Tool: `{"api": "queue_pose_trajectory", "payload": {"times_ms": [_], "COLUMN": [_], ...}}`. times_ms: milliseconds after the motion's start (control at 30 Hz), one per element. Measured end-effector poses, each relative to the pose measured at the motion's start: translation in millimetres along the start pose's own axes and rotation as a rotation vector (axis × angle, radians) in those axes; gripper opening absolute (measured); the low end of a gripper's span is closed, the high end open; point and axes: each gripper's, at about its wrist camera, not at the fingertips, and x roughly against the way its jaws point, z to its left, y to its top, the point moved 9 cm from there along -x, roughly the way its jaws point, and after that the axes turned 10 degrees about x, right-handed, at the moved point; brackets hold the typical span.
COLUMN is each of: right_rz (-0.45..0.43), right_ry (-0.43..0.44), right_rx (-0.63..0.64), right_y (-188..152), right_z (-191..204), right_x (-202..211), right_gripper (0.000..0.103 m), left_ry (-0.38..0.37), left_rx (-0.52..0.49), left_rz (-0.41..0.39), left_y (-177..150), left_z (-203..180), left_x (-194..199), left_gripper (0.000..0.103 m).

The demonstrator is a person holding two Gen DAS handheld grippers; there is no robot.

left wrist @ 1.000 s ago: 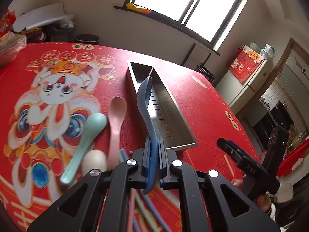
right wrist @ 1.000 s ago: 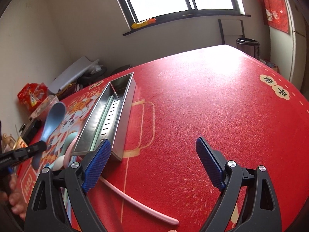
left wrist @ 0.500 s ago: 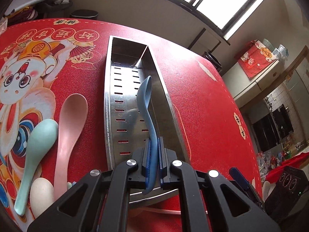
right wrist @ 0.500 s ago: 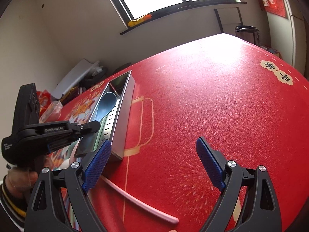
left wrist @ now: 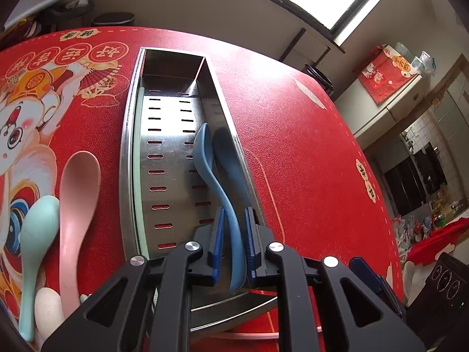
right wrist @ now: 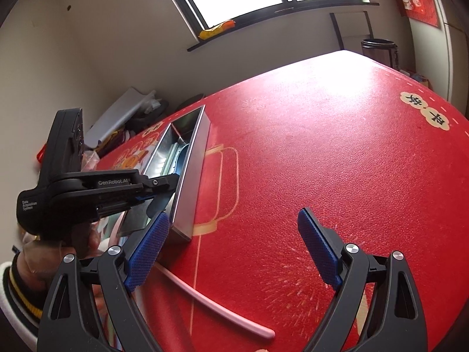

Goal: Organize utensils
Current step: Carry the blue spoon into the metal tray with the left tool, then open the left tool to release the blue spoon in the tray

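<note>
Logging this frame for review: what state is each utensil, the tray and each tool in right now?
Left tool: open, pads either side of the blue spoon's handle.
Right tool: open wide, holding nothing.
Blue spoon: inside the tray, along its right wall.
Metal tray: lying flat on the table.
Pink spoon: on the table, left of the tray.
Mint spoon: on the table, beside the pink spoon.

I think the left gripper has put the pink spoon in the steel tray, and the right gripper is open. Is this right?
Not quite: the left wrist view shows the blue spoon in the steel tray; the pink spoon lies on the tablecloth beside it. The right gripper is open.
</note>
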Motion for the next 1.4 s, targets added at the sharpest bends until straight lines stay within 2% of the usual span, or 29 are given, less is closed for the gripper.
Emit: {"api": "queue_pose_trajectory", "payload": {"times_ms": [67,200,267,300,333,367,533,800,1033,1200,1400], "right_rz": [-0.006,-0.018,-0.026,-0.031,-0.036,-0.040,-0.043,-0.100,-0.105,-0.050,0.056], "right_ry": [0.004,0.012,0.015,0.019,0.023,0.027,0.027,0.050,-0.002,-0.060,-0.062], "right_rx": [0.001,0.012,0.013,0.012,0.012,0.012,0.033,0.050,0.070,0.116,0.100], "right_y": [0.4,0.2,0.2,0.4,0.5,1.0,1.1,4.0,4.7,-0.8,-27.5], "right_z": [0.1,3.3,4.0,4.4,4.9,4.9,8.9,18.4,19.4,29.7,44.8], "right_x": [0.5,2.9,5.0,6.0,7.1,7.6,9.5,18.1,17.9,21.1,22.8], "right_gripper": [0.086,0.086,0.086,0.086,0.086,0.086,0.086,0.086,0.086,0.086,0.086], "left_ry": [-0.009,0.008,0.033,0.051,0.074,0.100,0.215,0.316,0.299,0.274,0.242], "left_rx": [-0.020,-0.093,-0.144,-0.169,-0.194,-0.221,-0.302,-0.292,-0.253,-0.276,-0.304], "left_rz": [-0.014,-0.071,-0.114,-0.135,-0.158,-0.181,-0.241,-0.265,-0.312,-0.325,-0.317], "left_y": [-1.0,-1.4,-3.8,-6.4,-9.5,-11.3,-38.0,-81.0,-98.4,-106.5,-115.6], "left_z": [0.5,2.0,5.7,9.0,12.8,15.9,52.8,121.0,148.1,143.6,136.5], "left_x": [9.0,37.9,56.2,65.4,74.4,83.8,120.4,155.1,173.2,179.0,176.5], "left_gripper": [0.033,0.049,0.066,0.072,0.085,0.092,0.097,0.097,0.097,0.097,0.097]}}
